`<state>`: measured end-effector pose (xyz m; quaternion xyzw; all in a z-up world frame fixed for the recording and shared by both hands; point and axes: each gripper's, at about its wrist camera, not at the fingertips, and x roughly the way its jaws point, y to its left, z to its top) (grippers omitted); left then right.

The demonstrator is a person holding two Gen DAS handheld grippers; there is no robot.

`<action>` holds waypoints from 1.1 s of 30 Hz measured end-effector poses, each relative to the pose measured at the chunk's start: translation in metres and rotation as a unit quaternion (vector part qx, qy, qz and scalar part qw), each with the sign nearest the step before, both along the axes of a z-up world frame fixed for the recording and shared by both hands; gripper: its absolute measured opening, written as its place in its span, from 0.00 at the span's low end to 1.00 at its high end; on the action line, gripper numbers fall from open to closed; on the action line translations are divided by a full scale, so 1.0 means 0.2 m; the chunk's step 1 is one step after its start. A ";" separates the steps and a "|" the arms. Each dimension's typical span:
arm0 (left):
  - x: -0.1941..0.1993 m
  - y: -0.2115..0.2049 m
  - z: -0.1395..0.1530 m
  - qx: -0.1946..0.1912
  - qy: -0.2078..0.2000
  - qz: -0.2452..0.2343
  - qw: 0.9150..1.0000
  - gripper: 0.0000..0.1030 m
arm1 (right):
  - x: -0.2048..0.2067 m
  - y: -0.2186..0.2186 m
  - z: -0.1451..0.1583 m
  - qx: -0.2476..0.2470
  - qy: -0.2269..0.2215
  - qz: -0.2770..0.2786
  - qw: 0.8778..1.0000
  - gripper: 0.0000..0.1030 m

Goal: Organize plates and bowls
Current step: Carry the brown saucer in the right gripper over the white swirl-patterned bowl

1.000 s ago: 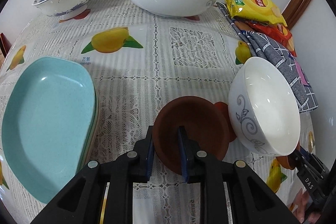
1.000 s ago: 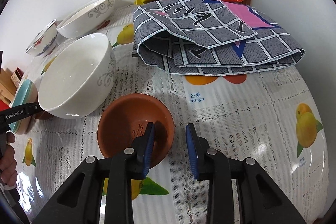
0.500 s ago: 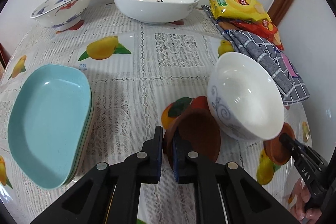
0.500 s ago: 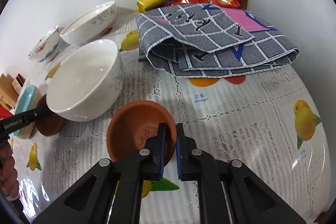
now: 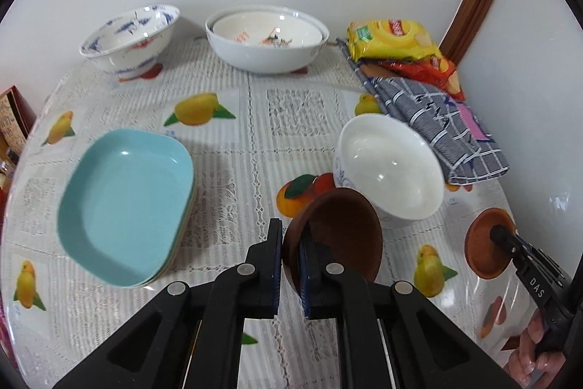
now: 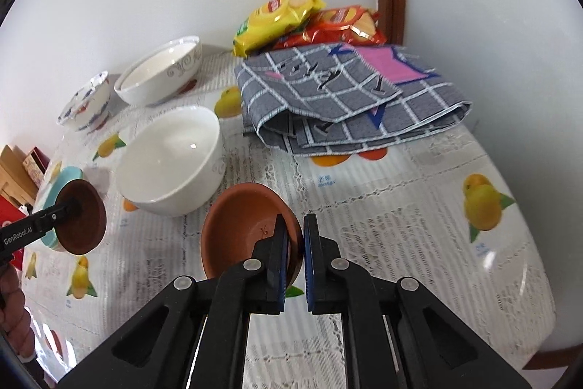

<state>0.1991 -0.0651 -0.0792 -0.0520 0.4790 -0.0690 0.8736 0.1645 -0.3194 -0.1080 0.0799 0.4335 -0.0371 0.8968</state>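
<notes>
Two grippers, left (image 5: 290, 265) and right (image 6: 293, 257), angle downward, jaws each clamped on a tilted brown dish's (image 5: 339, 232) rim.

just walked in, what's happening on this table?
A person is tidying dishes with a handheld gripper in each hand. The left gripper is shut on the rim of a dark brown saucer, held tilted off the tablecloth. The right gripper is shut on the rim of a terracotta saucer, also raised. Between them sits a white bowl. A stack of turquoise plates lies to the left, with more bowls by the wall.
</notes>
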 end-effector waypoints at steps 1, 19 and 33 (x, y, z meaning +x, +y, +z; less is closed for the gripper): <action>-0.02 0.01 0.03 0.001 -0.006 0.000 1.000 0.08 | -0.01 0.00 0.03 0.000 -0.002 -0.002 1.000 0.08; -0.14 0.04 0.31 0.013 -0.066 -0.009 0.998 0.08 | -0.10 0.10 0.32 -0.006 -0.039 -0.013 0.999 0.08; -0.17 0.04 0.37 0.016 -0.084 -0.015 0.996 0.08 | -0.07 0.16 0.35 -0.011 -0.040 -0.006 0.999 0.08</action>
